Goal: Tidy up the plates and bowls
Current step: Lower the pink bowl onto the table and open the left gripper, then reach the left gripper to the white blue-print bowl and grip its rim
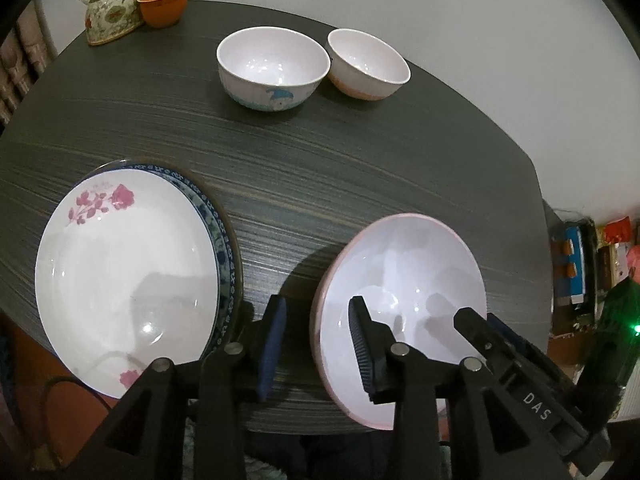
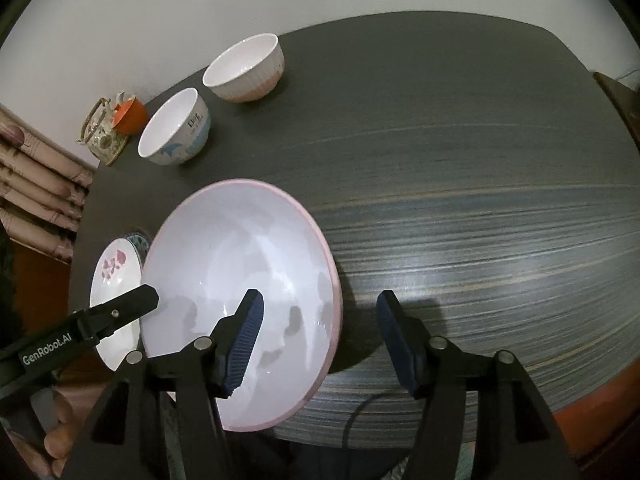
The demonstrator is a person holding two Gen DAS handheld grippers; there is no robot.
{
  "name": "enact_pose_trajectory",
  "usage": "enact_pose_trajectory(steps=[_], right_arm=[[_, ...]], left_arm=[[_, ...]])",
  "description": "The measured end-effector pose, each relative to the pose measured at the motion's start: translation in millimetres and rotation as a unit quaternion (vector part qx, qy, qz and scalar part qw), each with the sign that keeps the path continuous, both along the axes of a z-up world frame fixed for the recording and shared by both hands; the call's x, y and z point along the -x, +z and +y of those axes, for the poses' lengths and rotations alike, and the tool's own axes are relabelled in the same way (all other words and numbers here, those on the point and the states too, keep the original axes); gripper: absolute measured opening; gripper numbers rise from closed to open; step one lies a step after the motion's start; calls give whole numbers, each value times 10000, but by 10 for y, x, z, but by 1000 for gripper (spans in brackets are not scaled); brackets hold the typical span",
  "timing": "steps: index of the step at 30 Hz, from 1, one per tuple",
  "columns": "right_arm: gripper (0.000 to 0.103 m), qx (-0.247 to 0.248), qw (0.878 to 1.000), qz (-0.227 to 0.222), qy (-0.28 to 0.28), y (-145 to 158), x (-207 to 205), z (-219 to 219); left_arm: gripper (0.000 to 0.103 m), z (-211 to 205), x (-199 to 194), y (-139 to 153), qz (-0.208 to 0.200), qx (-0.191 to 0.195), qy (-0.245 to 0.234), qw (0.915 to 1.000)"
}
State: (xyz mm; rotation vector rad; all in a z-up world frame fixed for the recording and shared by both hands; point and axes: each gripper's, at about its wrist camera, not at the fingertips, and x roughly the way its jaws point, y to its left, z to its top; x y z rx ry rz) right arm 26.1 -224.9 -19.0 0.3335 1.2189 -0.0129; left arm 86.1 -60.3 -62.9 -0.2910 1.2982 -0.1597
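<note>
A large pink-rimmed bowl (image 1: 404,280) sits near the front edge of the dark wood-grain table (image 1: 320,160), between the two grippers. The left gripper (image 1: 316,344) straddles the bowl's left rim with its jaws parted: one pad hangs outside over the table, the other inside the bowl, neither pressing on the rim. The right gripper (image 2: 318,340) straddles the opposite rim the same way, its jaws wider, one pad over the bowl's inside and one over bare table, so the bowl rests free. To the left lies a white plate with pink flowers (image 1: 128,272) stacked on a blue-patterned plate (image 1: 226,248). At the far side stand two small bowls side by side, apparently touching: one with a blue cartoon print (image 1: 272,68) and one with a pink base (image 1: 368,64). A floral teapot (image 1: 114,6) and an orange lidded cup (image 1: 164,2) stand in the far left corner.
</note>
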Motion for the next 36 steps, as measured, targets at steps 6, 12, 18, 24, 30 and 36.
enact_pose_trajectory(steps=[6, 12, 18, 24, 30, 36], right_arm=[[57, 132, 9998, -130, 86, 115, -53, 36], [59, 290, 9989, -239, 272, 217, -146, 162], [67, 308, 9980, -344, 437, 302, -249, 295], [68, 273, 9974, -418, 513, 368, -393, 385], [68, 258, 9965, -483, 627, 438, -614, 509], [68, 88, 9961, -475, 735, 457, -850, 602]], left_arm=[[47, 76, -68, 217, -283, -31, 41, 9996], [51, 260, -142, 292, -364, -23, 194, 9991], [57, 451, -205, 254, -289, 102, 368, 9989], [57, 644, -302, 251, -343, 100, 558, 9978], [58, 852, -458, 215, -317, 63, 762, 9966], [58, 998, -646, 200, -351, 2, 888, 9954]])
